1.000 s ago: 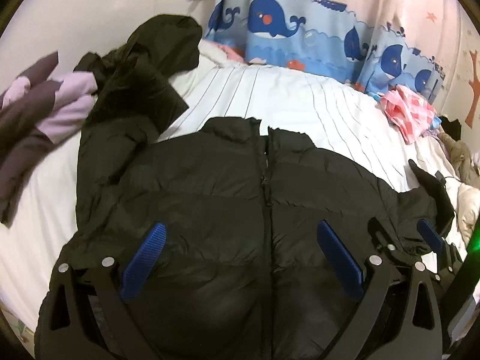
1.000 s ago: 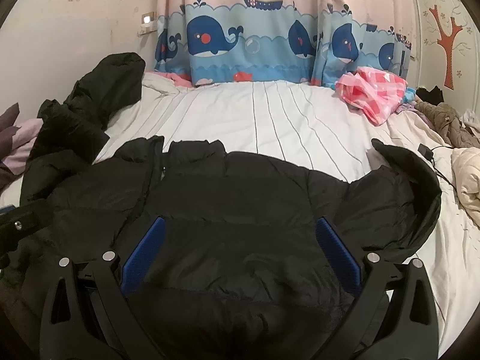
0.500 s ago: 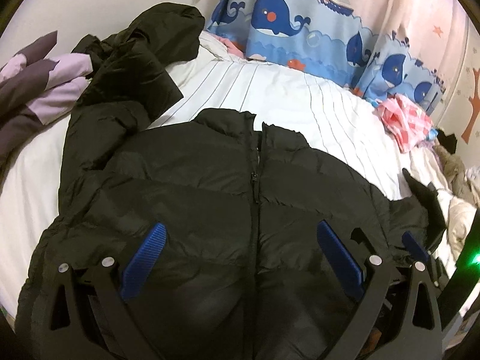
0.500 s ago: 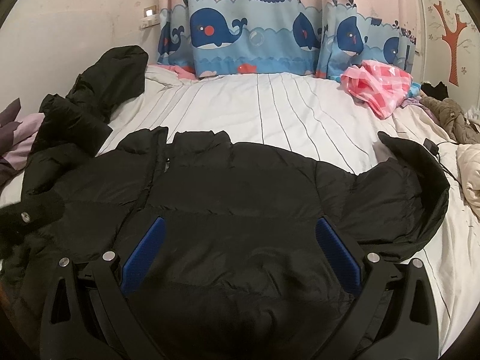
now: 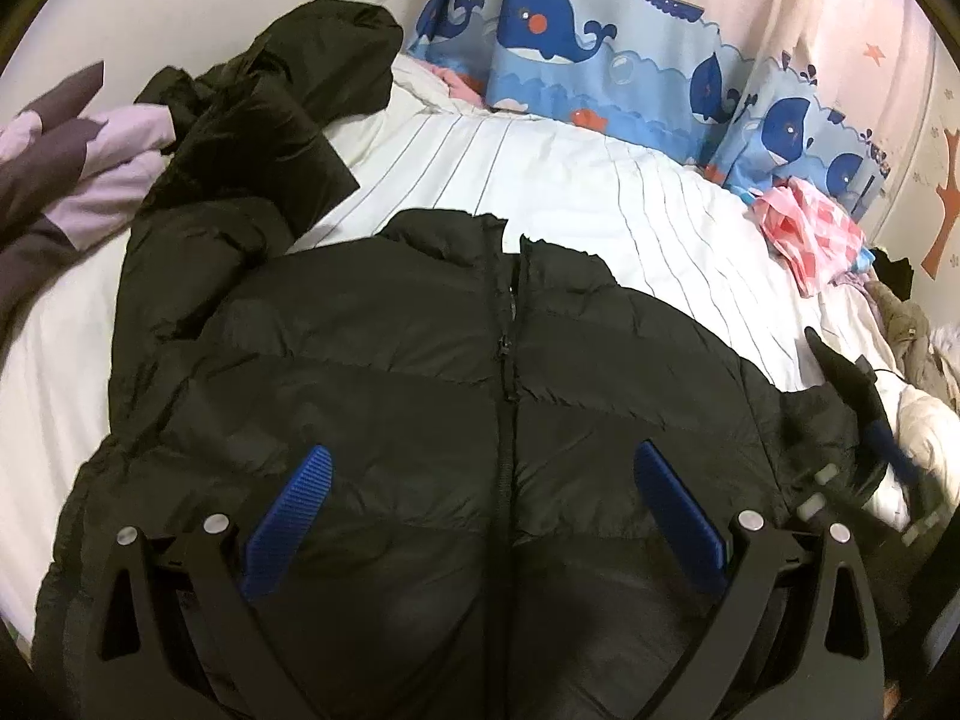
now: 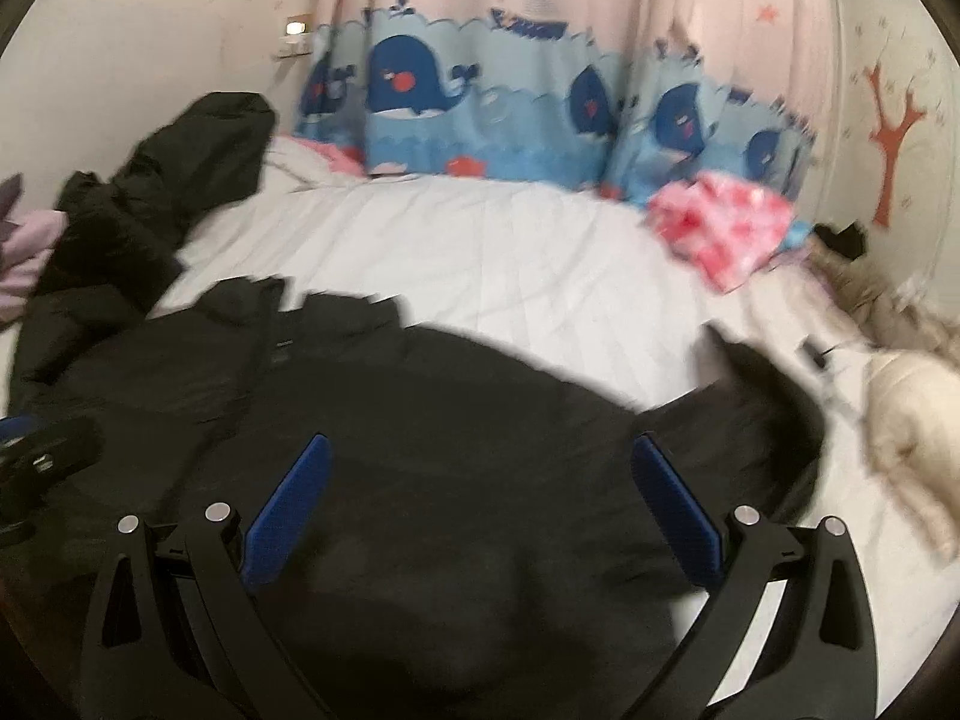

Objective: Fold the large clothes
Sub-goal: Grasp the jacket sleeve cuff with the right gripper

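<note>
A black puffer jacket lies front up and zipped on the white striped bed, collar toward the curtain. It also fills the lower half of the blurred right wrist view. My left gripper hovers open over the jacket's lower front, astride the zipper. My right gripper is open above the jacket's right half, near its right sleeve. The right gripper shows at the right edge of the left wrist view. Neither holds anything.
A second black jacket is heaped at the back left beside purple bedding. A pink checked cloth and beige clothes lie at the right. A whale-print curtain hangs behind the bed.
Both views have shifted over the jacket. The right wrist view is now blurred by motion and has tilted. Both grippers stay open.
</note>
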`<state>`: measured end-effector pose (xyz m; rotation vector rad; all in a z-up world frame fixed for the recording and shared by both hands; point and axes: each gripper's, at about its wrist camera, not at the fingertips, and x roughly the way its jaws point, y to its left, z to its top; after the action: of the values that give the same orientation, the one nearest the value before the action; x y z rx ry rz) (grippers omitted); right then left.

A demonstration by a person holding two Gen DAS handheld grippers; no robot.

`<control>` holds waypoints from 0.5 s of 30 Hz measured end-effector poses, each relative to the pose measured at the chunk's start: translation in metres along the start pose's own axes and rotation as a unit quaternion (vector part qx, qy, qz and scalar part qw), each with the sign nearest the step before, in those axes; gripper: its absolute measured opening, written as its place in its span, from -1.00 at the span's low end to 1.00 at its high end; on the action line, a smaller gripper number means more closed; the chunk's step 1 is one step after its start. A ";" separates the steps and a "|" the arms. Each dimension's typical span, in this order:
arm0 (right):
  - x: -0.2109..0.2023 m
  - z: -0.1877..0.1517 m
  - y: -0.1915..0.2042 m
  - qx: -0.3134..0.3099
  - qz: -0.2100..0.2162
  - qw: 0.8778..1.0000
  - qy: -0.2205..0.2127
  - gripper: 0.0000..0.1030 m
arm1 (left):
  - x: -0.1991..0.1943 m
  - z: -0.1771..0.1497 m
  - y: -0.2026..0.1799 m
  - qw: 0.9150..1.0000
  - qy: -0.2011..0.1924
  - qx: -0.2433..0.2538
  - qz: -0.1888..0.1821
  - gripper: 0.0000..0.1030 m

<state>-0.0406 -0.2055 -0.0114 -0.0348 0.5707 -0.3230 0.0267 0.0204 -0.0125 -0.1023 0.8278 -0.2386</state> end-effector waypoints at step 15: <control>0.091 0.059 -0.202 -0.073 -0.154 0.982 0.076 0.88 | 0.026 -0.009 -0.013 0.999 0.046 0.008 -0.011 0.88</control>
<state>0.0044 -0.4287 0.0155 -0.2446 0.7414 -0.5884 0.0347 0.0013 -0.0347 -0.0851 0.9170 -0.2720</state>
